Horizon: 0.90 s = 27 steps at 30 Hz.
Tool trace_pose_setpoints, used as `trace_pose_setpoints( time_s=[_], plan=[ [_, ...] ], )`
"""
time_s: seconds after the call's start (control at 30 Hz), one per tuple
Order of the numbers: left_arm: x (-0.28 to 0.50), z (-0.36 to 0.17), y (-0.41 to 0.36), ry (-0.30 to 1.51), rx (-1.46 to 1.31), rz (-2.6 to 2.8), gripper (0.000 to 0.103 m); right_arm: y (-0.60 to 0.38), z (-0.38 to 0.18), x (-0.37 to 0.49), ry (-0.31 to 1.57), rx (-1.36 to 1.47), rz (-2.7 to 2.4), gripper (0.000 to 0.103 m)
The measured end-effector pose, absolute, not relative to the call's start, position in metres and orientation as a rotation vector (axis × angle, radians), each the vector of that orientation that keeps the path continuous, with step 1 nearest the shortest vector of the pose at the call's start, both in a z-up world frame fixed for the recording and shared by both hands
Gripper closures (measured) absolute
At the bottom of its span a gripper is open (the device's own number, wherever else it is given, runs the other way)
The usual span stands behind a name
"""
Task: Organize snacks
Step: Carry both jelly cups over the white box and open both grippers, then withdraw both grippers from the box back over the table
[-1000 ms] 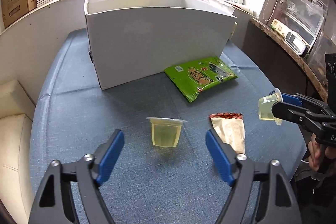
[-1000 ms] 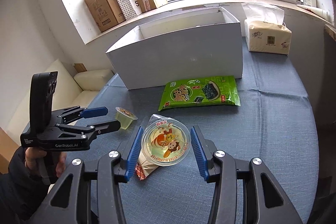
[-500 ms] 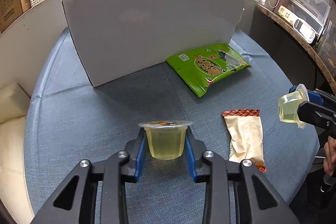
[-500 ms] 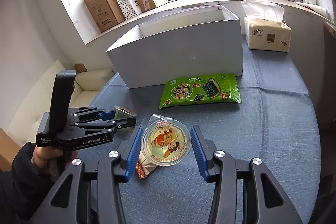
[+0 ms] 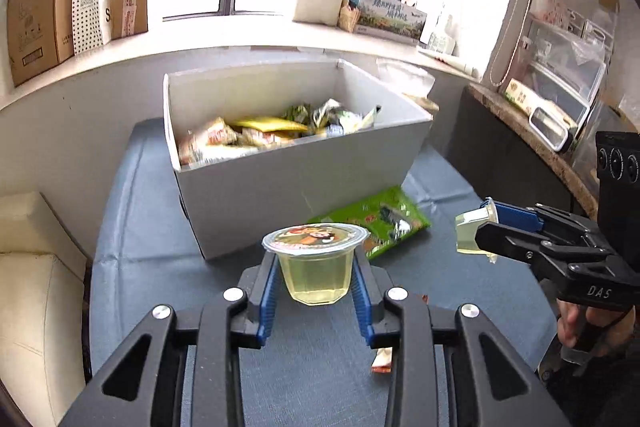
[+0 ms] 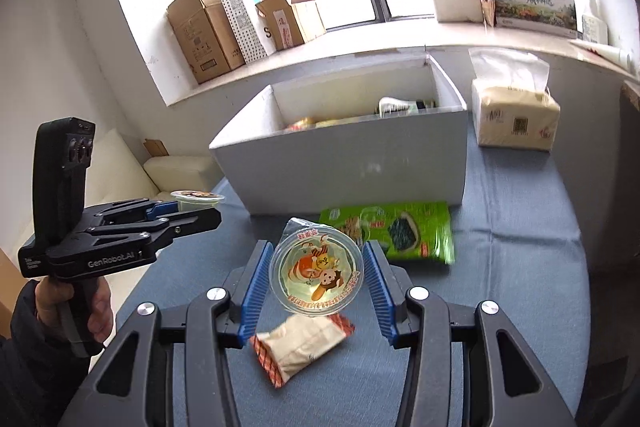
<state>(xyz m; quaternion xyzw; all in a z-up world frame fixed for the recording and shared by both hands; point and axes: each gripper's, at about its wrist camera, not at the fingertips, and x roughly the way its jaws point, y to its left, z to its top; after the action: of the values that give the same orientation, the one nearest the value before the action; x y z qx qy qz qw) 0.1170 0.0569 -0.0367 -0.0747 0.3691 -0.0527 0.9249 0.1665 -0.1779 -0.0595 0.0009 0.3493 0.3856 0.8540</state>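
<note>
My left gripper (image 5: 316, 281) is shut on a yellow jelly cup (image 5: 315, 267) and holds it upright above the blue table, in front of the white box (image 5: 304, 179) that holds several snack packets. My right gripper (image 6: 316, 281) is shut on a second jelly cup (image 6: 317, 273), its cartoon lid tilted toward the camera. That cup also shows in the left wrist view (image 5: 470, 233). The left gripper's cup shows in the right wrist view (image 6: 196, 198). A green seaweed packet (image 6: 394, 230) lies by the box. A beige packet with red ends (image 6: 302, 345) lies under the right gripper.
A tissue pack (image 6: 514, 115) stands right of the box on the blue table (image 6: 520, 287). Cardboard boxes (image 6: 208, 27) and a printed carton (image 6: 534, 5) sit on the window ledge. A cream sofa (image 5: 36, 267) is at the left.
My left gripper closed on the jelly cup on the table and lifted it, so the box's inside now shows. The right gripper with its cup rose a little.
</note>
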Motion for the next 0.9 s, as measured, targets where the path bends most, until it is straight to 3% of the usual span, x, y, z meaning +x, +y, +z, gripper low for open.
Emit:
trace_pose_setpoints(
  time_s=[0.2,0.47,0.53,0.57,0.6,0.63,0.67,0.9],
  plan=[
    [0.16,0.01,0.07,0.682,-0.152,-0.098,0.067,-0.144,-0.008,0.211,0.621,-0.058,0.805,0.052],
    [0.233,0.007,0.087,0.791,-0.216,-0.04,0.066,-0.089,0.002,0.29,0.694,-0.115,0.733,0.052],
    [0.242,0.002,0.089,0.803,-0.227,-0.026,0.059,-0.083,-0.007,0.307,0.742,-0.103,0.705,0.048],
    [0.243,0.0,0.089,0.803,-0.233,-0.033,0.041,-0.081,-0.011,0.313,0.76,-0.101,0.697,0.041],
    [0.244,-0.001,0.09,0.806,-0.232,-0.036,0.015,-0.082,-0.013,0.317,0.769,-0.093,0.682,0.017],
    [0.244,-0.001,0.09,0.803,-0.227,-0.032,0.004,-0.084,-0.015,0.318,0.77,-0.071,0.675,0.005],
    [0.243,0.0,0.091,0.791,-0.221,-0.029,0.0,-0.089,-0.015,0.318,0.76,-0.042,0.685,0.005],
    [0.226,0.007,0.095,0.778,-0.198,-0.013,0.0,-0.113,-0.003,0.312,0.749,0.024,0.682,0.001]
  ],
)
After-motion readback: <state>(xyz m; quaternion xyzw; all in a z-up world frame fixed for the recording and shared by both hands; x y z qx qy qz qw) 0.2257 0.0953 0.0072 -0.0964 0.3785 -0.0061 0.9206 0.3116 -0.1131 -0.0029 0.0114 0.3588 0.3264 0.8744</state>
